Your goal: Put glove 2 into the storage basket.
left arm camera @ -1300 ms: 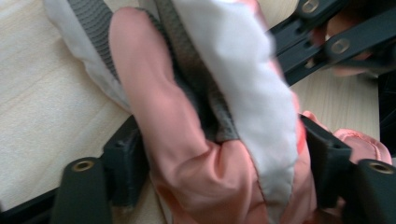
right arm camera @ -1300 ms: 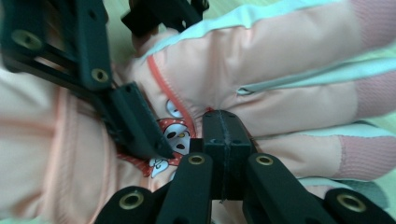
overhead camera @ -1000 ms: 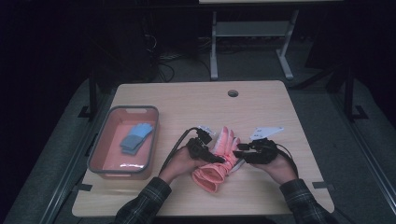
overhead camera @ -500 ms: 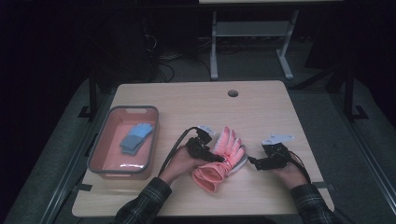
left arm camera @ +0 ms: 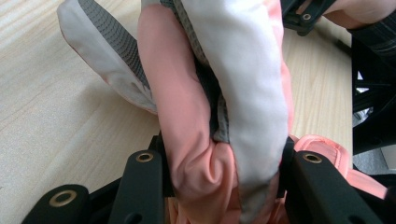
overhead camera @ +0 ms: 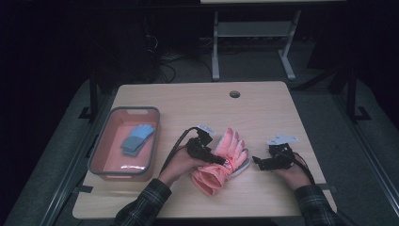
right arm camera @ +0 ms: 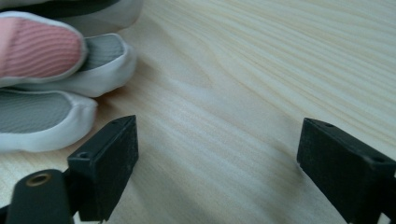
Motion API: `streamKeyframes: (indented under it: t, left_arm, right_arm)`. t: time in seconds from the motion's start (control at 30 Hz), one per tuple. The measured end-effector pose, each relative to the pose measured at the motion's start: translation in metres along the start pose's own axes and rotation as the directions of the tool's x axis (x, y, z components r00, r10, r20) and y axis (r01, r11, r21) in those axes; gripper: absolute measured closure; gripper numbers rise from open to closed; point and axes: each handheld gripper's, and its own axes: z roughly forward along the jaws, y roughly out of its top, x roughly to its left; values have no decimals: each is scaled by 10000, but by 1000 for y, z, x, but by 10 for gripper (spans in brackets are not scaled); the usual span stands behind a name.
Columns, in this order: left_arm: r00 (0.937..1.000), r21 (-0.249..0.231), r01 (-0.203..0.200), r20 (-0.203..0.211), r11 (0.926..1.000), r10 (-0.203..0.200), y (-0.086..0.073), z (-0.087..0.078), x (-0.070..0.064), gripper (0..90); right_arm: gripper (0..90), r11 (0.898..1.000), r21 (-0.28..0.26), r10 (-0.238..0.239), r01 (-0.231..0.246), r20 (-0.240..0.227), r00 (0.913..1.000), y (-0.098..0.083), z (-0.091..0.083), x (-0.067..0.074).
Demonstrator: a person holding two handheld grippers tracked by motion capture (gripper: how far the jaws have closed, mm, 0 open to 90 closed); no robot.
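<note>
Gloves, pink pair at lower centre of the high view, are being pinched by left gripper while right gripper, jaws just spreading empty, is likely needing to re-approach the fingertips.

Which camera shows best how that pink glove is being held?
The left gripper view: the pink glove bulges, pinched between its black jaws. The high view shows the whole glove small on the table; the right gripper view catches just its fingertips.

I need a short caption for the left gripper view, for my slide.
Left tongs clamp the folded pink-and-white padded fabric glove above the light wooden table.
</note>
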Motion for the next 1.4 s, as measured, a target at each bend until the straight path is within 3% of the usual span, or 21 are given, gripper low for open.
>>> streamKeyframes:
  t: [0.1, 0.47, 0.67, 0.93, 1.4]
  left_arm:
    - [10000, -71, -6, -25, 10000, 6, 1, -3, -3, 601]
    - [9994, -336, -133, -330, 9993, 122, 5, -20, -7, 600]
    - [9987, -683, -19, -518, 9977, -16, 7, -35, -7, 599]
    - [9932, -1066, 110, -1142, 9942, -233, 9, -58, -7, 598]
    - [9843, -1627, 146, -1712, 9866, -428, 16, -101, -3, 596]
  right_arm:
    - [58, 9992, -59, 394, -396, -229, 9990, -1, 4, -3]
    - [55, 9993, -32, 369, -370, -214, 9991, -1, 4, -5]
    - [51, 9992, -23, 403, -404, -209, 9990, 0, 5, -4]
    - [49, 9991, -17, 418, -418, -185, 9990, 0, 5, -4]
    - [45, 9990, -2, 442, -442, -144, 9989, 0, 6, -4]
